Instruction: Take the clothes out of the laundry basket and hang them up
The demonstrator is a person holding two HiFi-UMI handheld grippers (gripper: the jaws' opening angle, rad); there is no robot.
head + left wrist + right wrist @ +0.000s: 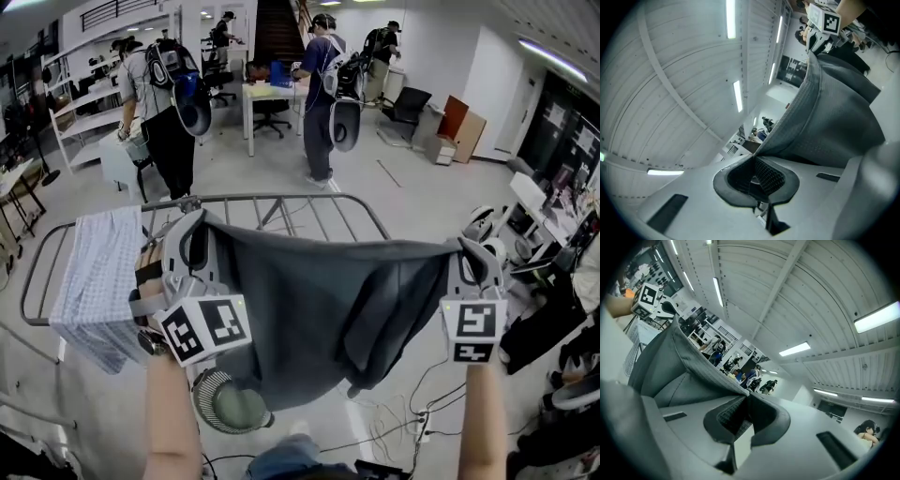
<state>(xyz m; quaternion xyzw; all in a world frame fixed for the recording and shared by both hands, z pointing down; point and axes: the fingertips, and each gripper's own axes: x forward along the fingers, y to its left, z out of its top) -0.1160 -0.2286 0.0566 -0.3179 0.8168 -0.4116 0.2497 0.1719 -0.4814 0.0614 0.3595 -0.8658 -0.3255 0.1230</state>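
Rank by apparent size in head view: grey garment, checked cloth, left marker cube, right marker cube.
1. grey garment
2. checked cloth
3. left marker cube and right marker cube: near alike. The left looks slightly bigger, perhaps only because it is nearer the camera.

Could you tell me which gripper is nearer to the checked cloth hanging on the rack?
Left. The left gripper is right beside the checked cloth; the right gripper is at the far end of the grey garment.

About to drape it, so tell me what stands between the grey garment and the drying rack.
Nothing visible. The grey garment hangs before the bare rails of the drying rack; the checked cloth covers only its left end.
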